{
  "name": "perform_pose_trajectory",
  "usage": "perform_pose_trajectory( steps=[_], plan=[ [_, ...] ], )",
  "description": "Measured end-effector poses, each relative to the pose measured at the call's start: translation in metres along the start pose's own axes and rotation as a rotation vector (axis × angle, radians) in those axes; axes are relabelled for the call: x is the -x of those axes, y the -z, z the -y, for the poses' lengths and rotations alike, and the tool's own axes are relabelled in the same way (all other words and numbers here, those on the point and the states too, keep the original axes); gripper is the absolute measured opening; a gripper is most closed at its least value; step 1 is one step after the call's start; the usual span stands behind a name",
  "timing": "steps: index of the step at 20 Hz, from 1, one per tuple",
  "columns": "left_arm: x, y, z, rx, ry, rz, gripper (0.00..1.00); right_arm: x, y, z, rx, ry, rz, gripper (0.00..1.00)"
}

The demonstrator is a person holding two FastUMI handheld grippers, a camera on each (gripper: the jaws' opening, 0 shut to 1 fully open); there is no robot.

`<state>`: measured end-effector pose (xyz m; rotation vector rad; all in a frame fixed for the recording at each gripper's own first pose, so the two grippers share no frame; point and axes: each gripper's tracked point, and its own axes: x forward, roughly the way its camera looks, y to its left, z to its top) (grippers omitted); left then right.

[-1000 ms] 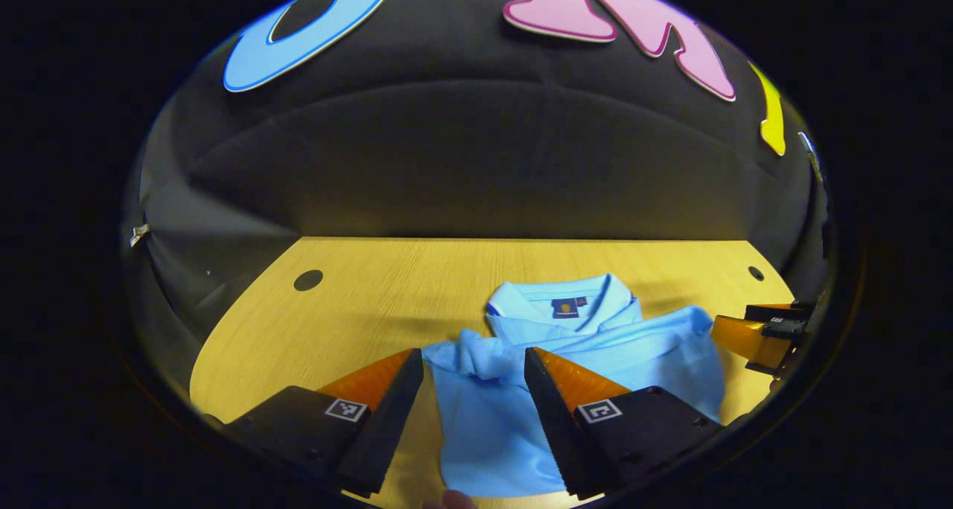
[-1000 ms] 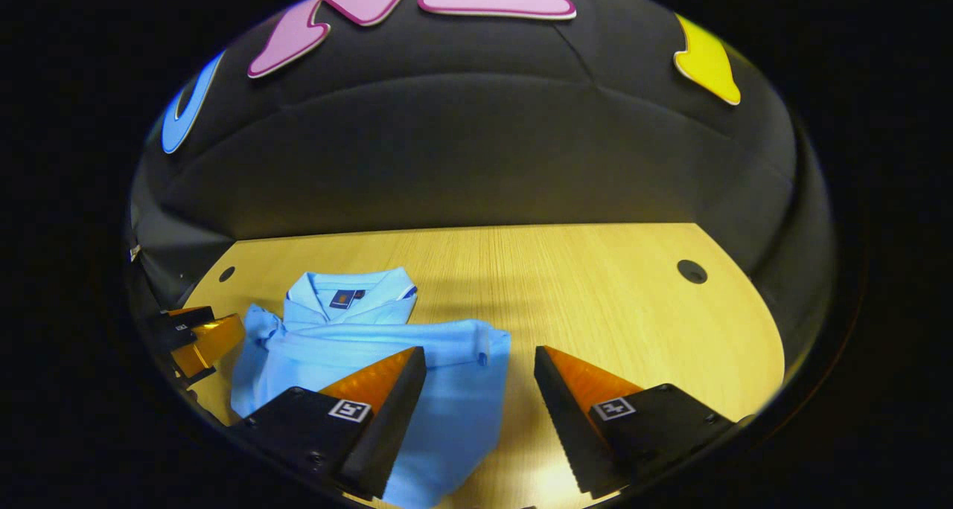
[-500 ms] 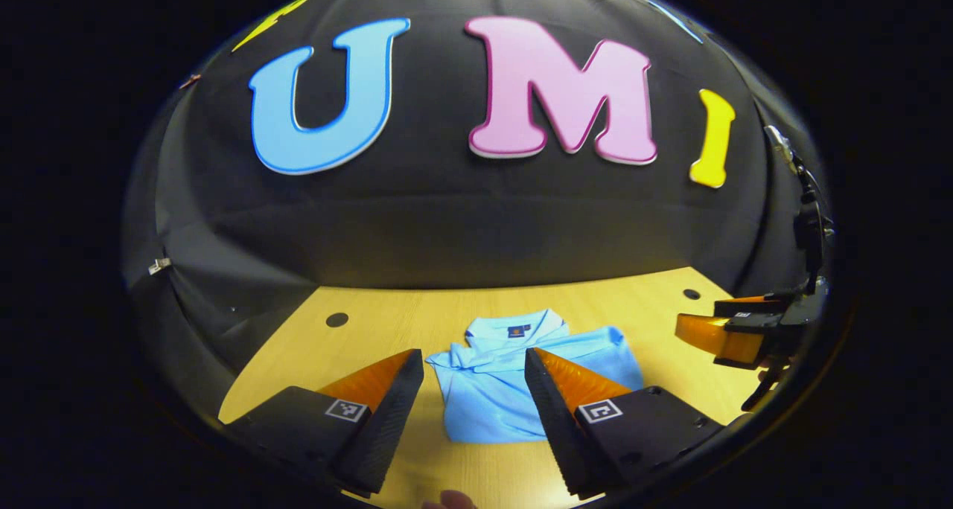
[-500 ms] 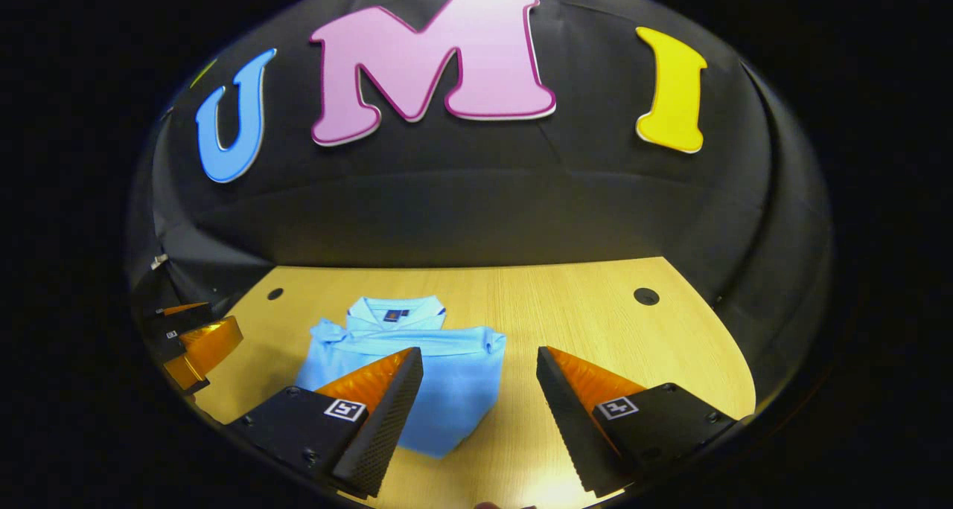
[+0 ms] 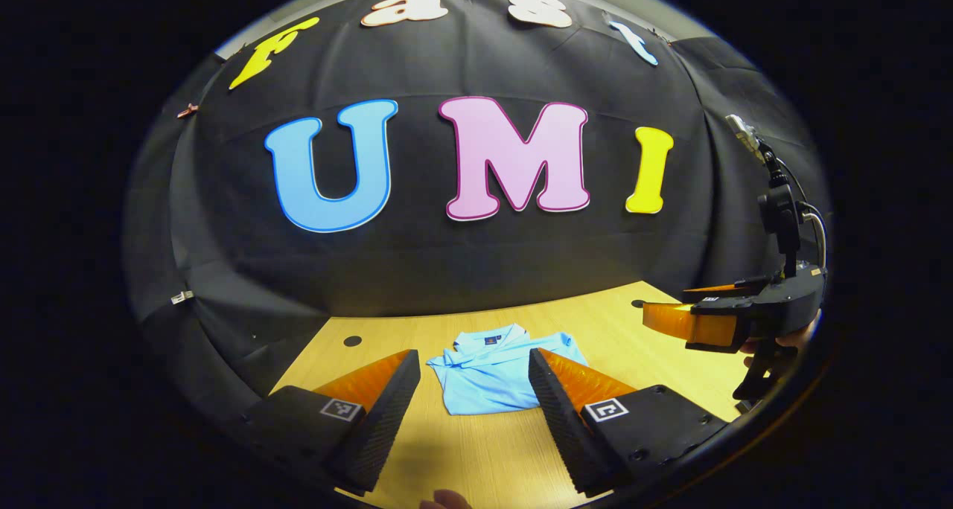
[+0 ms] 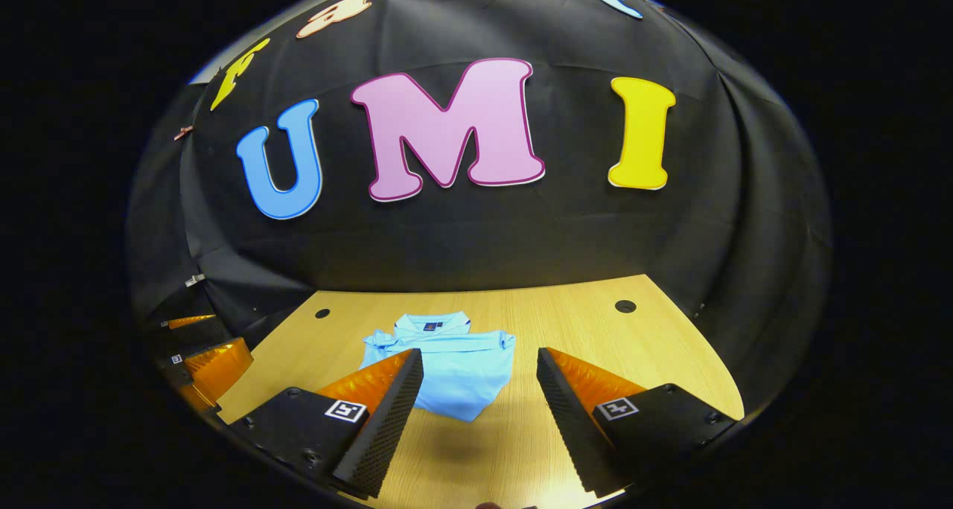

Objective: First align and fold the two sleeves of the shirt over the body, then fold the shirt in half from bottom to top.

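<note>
We see the shirt [image 5: 495,371] lying on the counter [image 5: 655,330] as a compact light-blue bundle, collar toward the booth's wall and near the counter's middle. From how it lies we judge both steps done: the sleeves sit folded across the body, and the lower half appears brought up over them, leaving a short, roughly square packet with the collar showing at the far end. In the right gripper view the shirt [image 6: 447,364] has a slightly uneven near edge and a small bump at its right corner, so the fold looks a little loose but whole. Our left tongs [image 5: 474,405] stand wide apart and grasp nothing; the shirt shows in the gap between them, well ahead and not touched. Our right tongs [image 6: 480,412] are likewise spread and empty, hanging above the counter short of the shirt. In the left gripper view the right tongs [image 5: 689,319] also show at the far right, clear of the cloth, with part of a hand behind them. We judge little is left, save perhaps squaring the edges.
</note>
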<state>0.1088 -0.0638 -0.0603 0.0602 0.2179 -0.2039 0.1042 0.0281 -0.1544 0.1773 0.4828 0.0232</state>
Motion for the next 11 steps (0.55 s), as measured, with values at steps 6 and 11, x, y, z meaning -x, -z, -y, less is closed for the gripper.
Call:
perform_pose_trajectory(
  steps=[6, 11],
  plan=[
    [0.041, -0.005, -0.014, -0.027, -0.031, 0.051, 0.95, 0.058, 0.004, -0.019, 0.031, -0.023, 0.021, 0.96],
    [0.061, -0.004, -0.006, -0.002, -0.007, 0.059, 0.95, 0.078, 0.006, -0.034, 0.030, -0.043, 0.028, 0.97]
  ],
)
